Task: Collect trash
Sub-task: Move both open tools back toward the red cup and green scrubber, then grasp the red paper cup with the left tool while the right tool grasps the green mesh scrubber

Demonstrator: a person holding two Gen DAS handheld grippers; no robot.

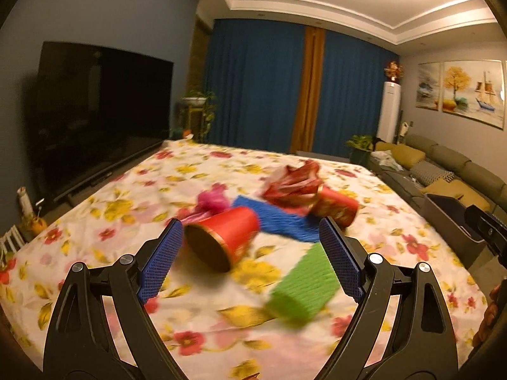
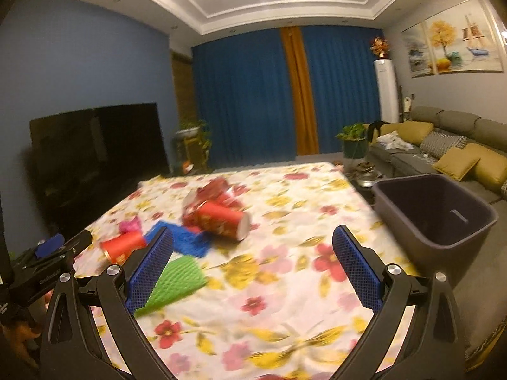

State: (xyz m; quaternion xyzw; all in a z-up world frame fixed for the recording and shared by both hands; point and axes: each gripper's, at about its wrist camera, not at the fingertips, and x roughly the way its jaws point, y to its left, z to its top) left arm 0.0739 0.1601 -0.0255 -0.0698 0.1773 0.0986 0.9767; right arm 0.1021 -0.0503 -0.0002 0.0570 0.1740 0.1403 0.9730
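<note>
Table (image 1: 95, 221) under floral cloth, trash clustered mid-surface. Bin (image 2: 437, 209) dark, open-topped, just off table's right edge, nearer right gripper. Green foam sheet (image 1: 301, 288), blue foam sheet (image 1: 279, 221), crumpled red wrapper (image 1: 291, 183), two red cups on sides. Left gripper (image 1: 250, 250) spread, empty; near cup (image 1: 221, 240) lies ahead between fingers: best grab across body, not rim. Right gripper (image 2: 253, 262) spread, empty; far cup (image 2: 221, 218) is its likely pick.
</note>
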